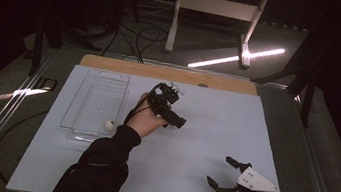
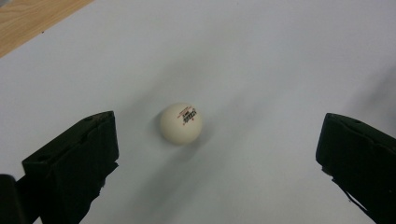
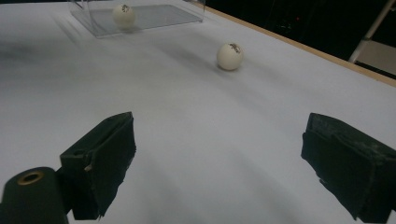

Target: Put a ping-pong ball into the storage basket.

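A white ping-pong ball (image 2: 181, 122) with a small printed mark lies on the pale table sheet, between the wide-apart jaws of my left gripper (image 2: 217, 144) and touching neither. From above, the left gripper (image 1: 169, 93) is held over the far middle of the table, with the ball (image 1: 178, 88) at its tip. My right gripper (image 1: 222, 172) rests open near the front right edge with nothing between its jaws. The right gripper view looks past that open gripper (image 3: 217, 154) to one loose ball (image 3: 229, 56). A second ball (image 3: 123, 14) sits in a clear tray (image 3: 154, 16).
The clear plastic tray (image 1: 81, 108) stands on the left part of the table, with one white ball (image 1: 110, 125) in its near corner. A wooden strip (image 1: 161, 72) runs along the far edge. Cables and a white stand (image 1: 216, 6) are on the floor beyond.
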The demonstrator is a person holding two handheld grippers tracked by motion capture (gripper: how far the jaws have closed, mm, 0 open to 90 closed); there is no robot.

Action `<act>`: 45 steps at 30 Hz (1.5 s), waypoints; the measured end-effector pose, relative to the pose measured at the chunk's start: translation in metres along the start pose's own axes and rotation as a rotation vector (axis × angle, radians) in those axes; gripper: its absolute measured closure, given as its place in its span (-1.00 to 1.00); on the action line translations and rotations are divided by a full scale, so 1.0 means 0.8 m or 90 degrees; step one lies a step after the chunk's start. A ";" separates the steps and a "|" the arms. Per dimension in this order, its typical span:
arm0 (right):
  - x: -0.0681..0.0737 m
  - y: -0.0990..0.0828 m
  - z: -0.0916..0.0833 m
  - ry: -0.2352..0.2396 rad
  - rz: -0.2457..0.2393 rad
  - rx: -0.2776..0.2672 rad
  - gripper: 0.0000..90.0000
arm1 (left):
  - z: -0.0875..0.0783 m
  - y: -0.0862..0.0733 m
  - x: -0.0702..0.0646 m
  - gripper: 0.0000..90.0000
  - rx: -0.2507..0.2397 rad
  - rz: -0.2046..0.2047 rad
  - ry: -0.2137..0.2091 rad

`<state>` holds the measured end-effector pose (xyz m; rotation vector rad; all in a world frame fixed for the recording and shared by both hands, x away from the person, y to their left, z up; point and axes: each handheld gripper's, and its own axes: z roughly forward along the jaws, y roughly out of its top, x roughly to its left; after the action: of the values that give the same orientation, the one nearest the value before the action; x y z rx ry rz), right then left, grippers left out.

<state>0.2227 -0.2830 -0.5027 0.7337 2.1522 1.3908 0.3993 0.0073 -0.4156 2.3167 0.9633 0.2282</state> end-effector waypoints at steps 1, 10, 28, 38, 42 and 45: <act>0.000 0.000 0.000 -0.002 -0.001 0.000 -0.78 | 0.001 0.000 0.000 -0.99 -0.002 -0.002 0.000; 0.000 0.000 0.000 -0.001 0.000 0.002 -0.78 | 0.013 -0.001 -0.001 -0.96 -0.013 -0.020 0.010; 0.000 -0.001 0.002 0.004 0.000 0.007 -0.78 | 0.046 -0.011 0.003 -0.90 0.008 -0.038 0.037; 0.000 -0.001 0.002 0.004 0.002 0.009 -0.78 | 0.065 -0.014 0.008 -0.66 0.050 -0.078 0.056; 0.000 -0.001 0.002 0.005 0.003 0.010 -0.78 | 0.070 -0.015 0.009 -0.60 0.056 -0.097 0.060; 0.000 -0.001 0.002 0.006 0.004 0.010 -0.78 | 0.074 -0.015 0.009 -0.52 0.061 -0.105 0.067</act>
<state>0.2236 -0.2826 -0.5042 0.7427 2.1718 1.3843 0.4194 -0.0095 -0.4706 2.3151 1.2365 0.2415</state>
